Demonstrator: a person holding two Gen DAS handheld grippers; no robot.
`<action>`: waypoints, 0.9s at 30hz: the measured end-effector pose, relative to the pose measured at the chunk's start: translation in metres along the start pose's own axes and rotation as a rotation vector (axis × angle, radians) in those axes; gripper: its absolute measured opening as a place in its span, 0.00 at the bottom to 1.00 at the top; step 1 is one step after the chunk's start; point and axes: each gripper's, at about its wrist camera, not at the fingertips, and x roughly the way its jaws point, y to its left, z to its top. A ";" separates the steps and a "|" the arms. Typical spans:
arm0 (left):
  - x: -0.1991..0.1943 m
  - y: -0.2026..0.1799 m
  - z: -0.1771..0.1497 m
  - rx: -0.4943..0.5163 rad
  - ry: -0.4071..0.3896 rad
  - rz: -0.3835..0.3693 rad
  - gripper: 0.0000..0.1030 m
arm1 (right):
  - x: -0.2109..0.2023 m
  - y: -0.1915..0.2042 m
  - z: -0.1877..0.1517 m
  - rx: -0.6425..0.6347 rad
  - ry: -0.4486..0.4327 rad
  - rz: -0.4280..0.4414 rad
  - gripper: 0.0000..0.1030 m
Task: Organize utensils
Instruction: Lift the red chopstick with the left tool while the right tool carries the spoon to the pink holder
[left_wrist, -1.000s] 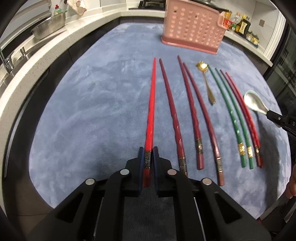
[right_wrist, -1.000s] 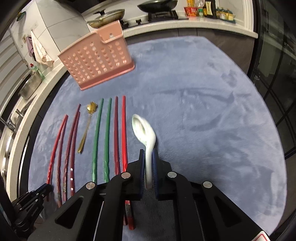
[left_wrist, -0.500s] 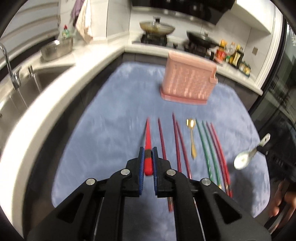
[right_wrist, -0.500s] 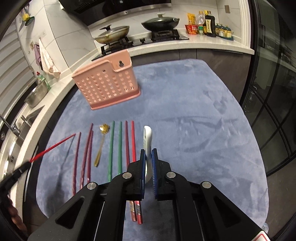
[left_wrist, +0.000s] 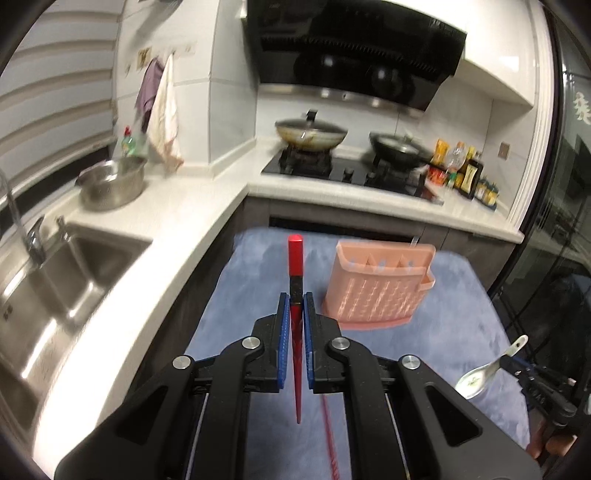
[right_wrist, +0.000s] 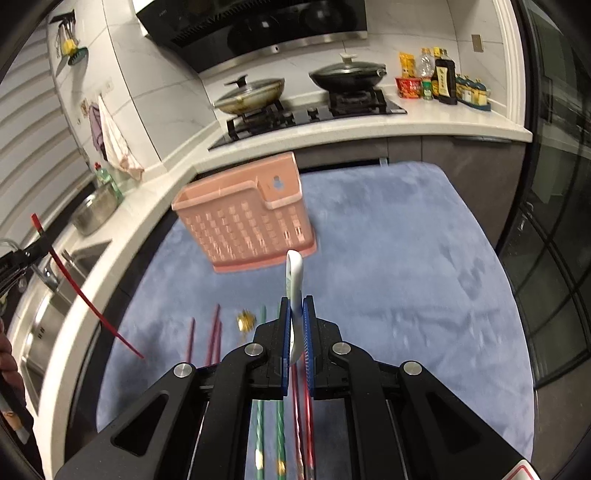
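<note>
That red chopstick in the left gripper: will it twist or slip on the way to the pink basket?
The red chopstick is likely stiff: it stays straight in the left gripper. It looks glossy and tapered, so it may slide or pivot between the pads. The pinch sits near its thick end, so the long tip could swing near the pink basket.

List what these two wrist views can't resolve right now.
- Left wrist: pink basket motion-blurred; its compartment dividers are unclear.
- Left wrist: the left tool hides most utensils on the mat.
- Right wrist: the right tool covers the white spoon bowl.
- Right wrist: gold spoon smeared.
</note>
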 end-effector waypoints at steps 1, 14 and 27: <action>0.000 -0.003 0.010 0.000 -0.017 -0.013 0.07 | 0.002 0.001 0.009 -0.003 -0.012 0.002 0.07; 0.019 -0.048 0.130 -0.024 -0.251 -0.114 0.07 | 0.065 0.009 0.141 -0.018 -0.115 -0.009 0.07; 0.119 -0.047 0.105 -0.067 -0.110 -0.081 0.07 | 0.152 0.006 0.144 -0.008 -0.006 -0.001 0.07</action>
